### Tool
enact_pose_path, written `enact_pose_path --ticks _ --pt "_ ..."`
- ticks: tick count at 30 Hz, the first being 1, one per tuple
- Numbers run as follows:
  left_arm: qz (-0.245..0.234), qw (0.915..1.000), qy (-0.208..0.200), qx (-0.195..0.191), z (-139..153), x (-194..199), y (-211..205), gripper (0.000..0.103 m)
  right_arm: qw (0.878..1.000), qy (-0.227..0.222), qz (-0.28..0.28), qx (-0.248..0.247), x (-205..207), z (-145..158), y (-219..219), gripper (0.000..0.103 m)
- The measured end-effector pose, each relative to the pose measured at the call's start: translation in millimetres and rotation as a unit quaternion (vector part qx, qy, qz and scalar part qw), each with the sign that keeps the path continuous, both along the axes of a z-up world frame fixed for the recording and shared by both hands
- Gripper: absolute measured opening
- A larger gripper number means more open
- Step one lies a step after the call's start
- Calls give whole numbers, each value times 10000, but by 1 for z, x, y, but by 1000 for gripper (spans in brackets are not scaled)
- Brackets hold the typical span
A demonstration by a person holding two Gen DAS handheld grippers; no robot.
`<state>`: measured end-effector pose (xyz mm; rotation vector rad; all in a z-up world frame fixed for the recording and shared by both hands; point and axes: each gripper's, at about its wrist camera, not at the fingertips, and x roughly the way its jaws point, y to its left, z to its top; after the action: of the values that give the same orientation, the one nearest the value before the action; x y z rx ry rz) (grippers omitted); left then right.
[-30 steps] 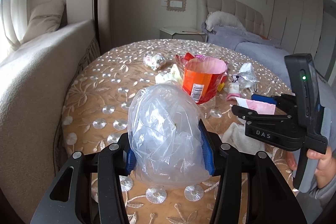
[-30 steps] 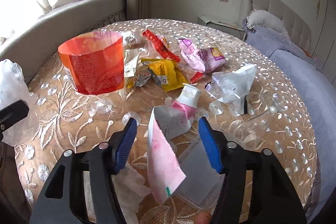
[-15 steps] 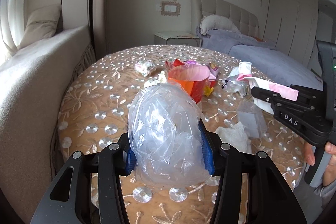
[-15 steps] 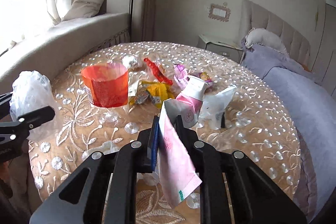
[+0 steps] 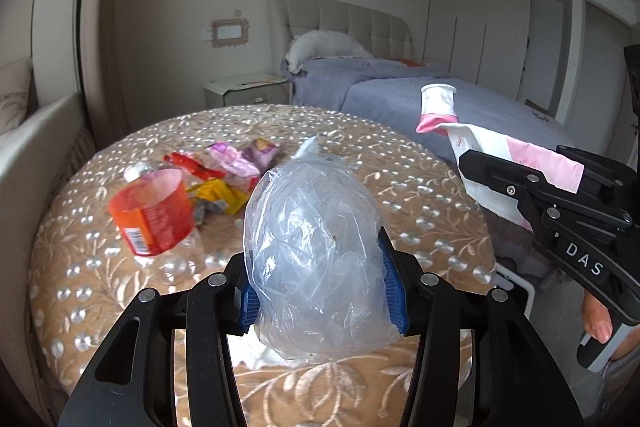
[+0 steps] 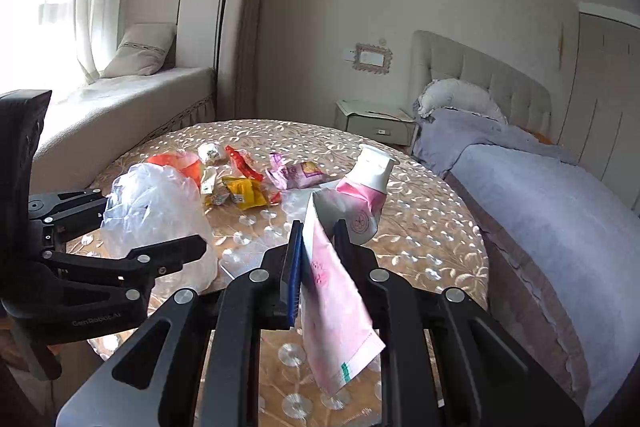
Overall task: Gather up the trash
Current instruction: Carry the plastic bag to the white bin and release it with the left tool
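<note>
right gripper [image 6: 316,259] is clamped on the flat crimped tail of a pink tube [image 6: 352,211], holding it clear of the table [image 6: 440,227] with its white cap pointing away – it looks near empty, so light and floppy, and that flat end seems the surest place to pinch since the rounder body could slip. left gripper [image 5: 320,291] is pressed in on a crumpled clear bag [image 5: 316,251], also lifted off the table – soft, slick, almost weightless, best squeezed across its bunched middle. wrappers [image 6: 240,193] and an orange cup [image 5: 154,213] lie loose on the cloth.
</note>
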<state>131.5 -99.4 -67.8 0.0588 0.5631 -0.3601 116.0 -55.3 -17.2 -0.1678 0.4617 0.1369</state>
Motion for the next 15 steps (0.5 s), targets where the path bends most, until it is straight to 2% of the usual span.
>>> enact_pose_path --ticks 5,9,12,15 --pt "-353 9990 -72 250 -2 0 -54 49 9988 -96 -488 5 -23 -1 -42 17" --pt "-729 9972 -21 187 -5 3 -98 49 9956 -41 -938 33 -36 -10 -80 17" --pt "-1139 9933 145 154 -13 4 -134 49 9913 -49 -1318 -14 -47 -18 -108 17" --pt "-1541 9872 227 331 -26 4 -178 49 9858 -60 -1678 11 -57 -22 -136 15"
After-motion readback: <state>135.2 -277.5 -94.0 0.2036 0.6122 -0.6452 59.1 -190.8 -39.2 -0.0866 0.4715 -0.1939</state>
